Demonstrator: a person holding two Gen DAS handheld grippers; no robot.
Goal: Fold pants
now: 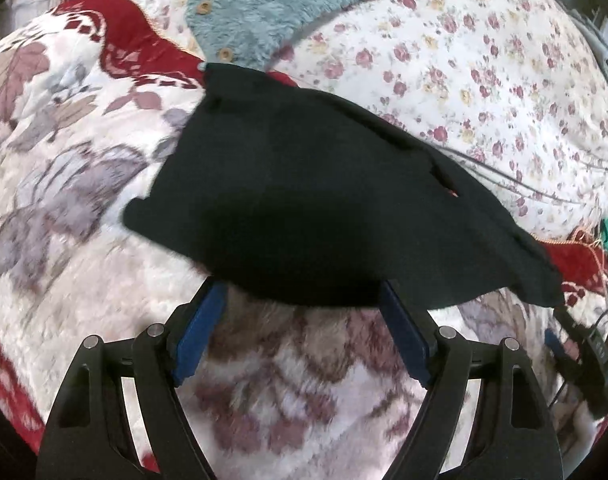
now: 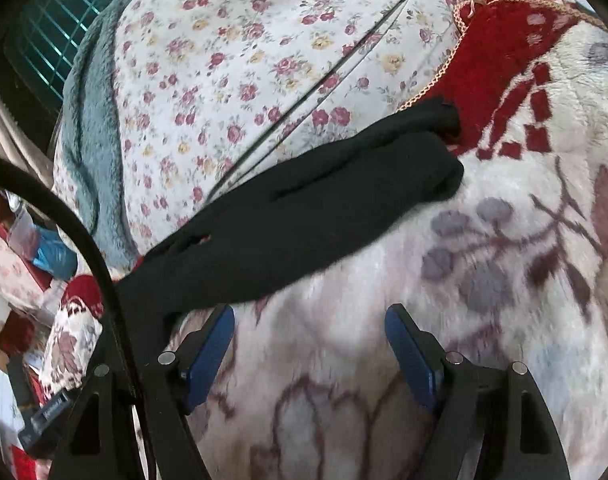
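Lying folded on the plush floral blanket [image 1: 84,184] are the black pants [image 1: 304,200]. The left gripper [image 1: 304,300] and right gripper [image 2: 309,320] both stand wide open, near the pants' edge, holding nothing.

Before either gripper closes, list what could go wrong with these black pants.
1. The black pants lie already doubled on a plush blanket; a deep pinch may catch the pile too.
2. The open left gripper sits at the hem edge, so it may grab only one layer.
3. The teal fleece garment lies close behind and could get dragged.
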